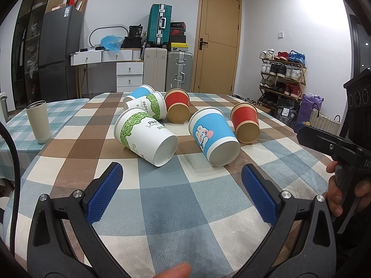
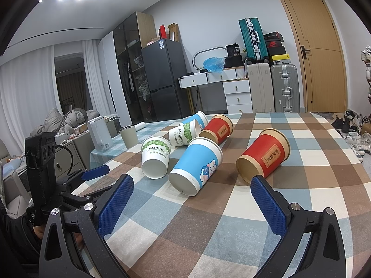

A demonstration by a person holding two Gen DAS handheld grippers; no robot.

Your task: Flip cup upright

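Several paper cups lie on their sides on the checked tablecloth. Nearest in the left wrist view are a white and green cup and a blue mouse-print cup, with a red cup to the right. Behind them lie another green cup, a blue cup and a red cup. My left gripper is open and empty, just short of the two nearest cups. My right gripper is open and empty, close to the blue cup, the green cup and the red cup.
A beige tumbler stands upright at the table's left side. A white kettle stands beyond it. Suitcases, drawers, a fridge and a shoe rack line the room behind. The right gripper's body shows at the right edge.
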